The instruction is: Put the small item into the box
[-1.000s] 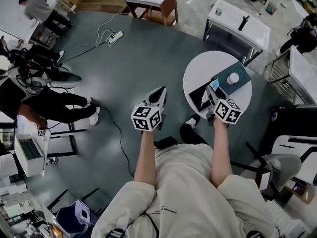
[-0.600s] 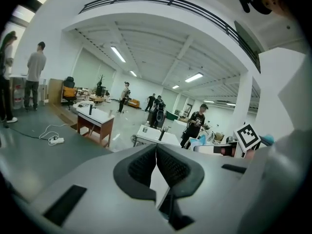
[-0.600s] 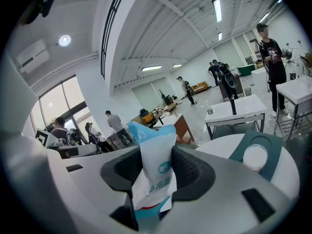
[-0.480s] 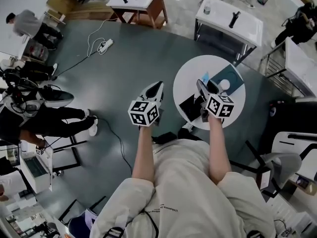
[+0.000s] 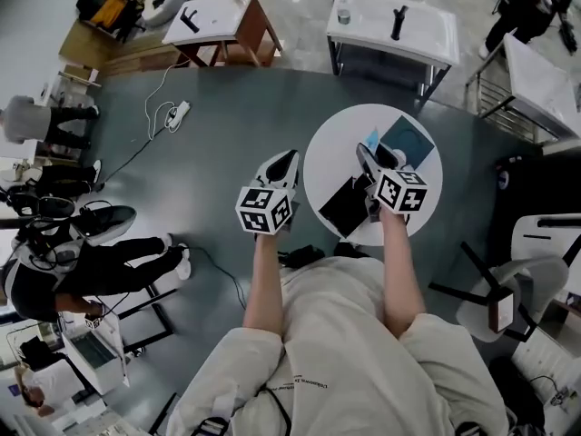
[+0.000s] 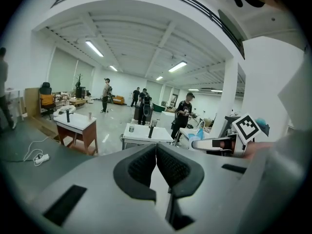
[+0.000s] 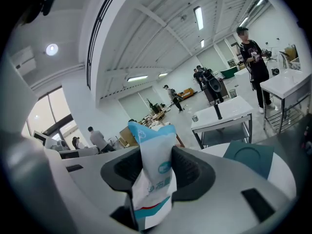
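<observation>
A small blue-and-white packet stands upright between the pads of my right gripper, which is shut on it. In the head view the right gripper hangs over the round white table, with the packet's blue tip poking out. The teal box lies on the table just right of the gripper's tip, and in the right gripper view it sits low at the right. My left gripper is shut on nothing, over the floor left of the table.
A flat black piece lies on the table's near side. Beyond it stand a white metal table and a wooden-legged table. A chair is at the right. A seated person and cables lie to the left.
The head view has swung, so the round table now sits nearer the middle. Both grippers keep their places; the right one stays shut on the packet beside the teal box.
</observation>
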### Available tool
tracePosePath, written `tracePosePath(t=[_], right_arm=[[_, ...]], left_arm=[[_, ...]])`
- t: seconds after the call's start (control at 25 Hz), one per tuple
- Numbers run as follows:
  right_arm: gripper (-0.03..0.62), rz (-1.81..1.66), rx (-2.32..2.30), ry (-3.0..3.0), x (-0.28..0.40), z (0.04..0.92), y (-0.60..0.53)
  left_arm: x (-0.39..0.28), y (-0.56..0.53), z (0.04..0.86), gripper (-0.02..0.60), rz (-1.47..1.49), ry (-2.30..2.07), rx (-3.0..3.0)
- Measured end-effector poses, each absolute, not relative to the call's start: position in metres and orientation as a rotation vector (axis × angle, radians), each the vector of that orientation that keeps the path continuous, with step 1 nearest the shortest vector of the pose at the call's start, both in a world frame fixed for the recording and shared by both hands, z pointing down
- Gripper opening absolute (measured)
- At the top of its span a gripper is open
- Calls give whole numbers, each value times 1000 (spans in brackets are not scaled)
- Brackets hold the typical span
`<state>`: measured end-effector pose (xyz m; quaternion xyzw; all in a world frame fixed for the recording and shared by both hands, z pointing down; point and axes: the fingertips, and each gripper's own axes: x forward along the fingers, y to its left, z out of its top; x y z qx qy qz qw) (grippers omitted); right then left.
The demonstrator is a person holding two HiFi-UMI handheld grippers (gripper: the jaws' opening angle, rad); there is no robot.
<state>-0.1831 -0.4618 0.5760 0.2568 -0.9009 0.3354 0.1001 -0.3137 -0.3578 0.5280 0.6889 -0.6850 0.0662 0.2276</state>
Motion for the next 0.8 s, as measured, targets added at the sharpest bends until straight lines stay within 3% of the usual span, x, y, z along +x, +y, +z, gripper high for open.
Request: tracePosePath(t=[0.8], right_arm=[[202,957,1144,-2573,-122,566,-484]], left_arm=[[-274,-429,529,21,307,-1599,2188]])
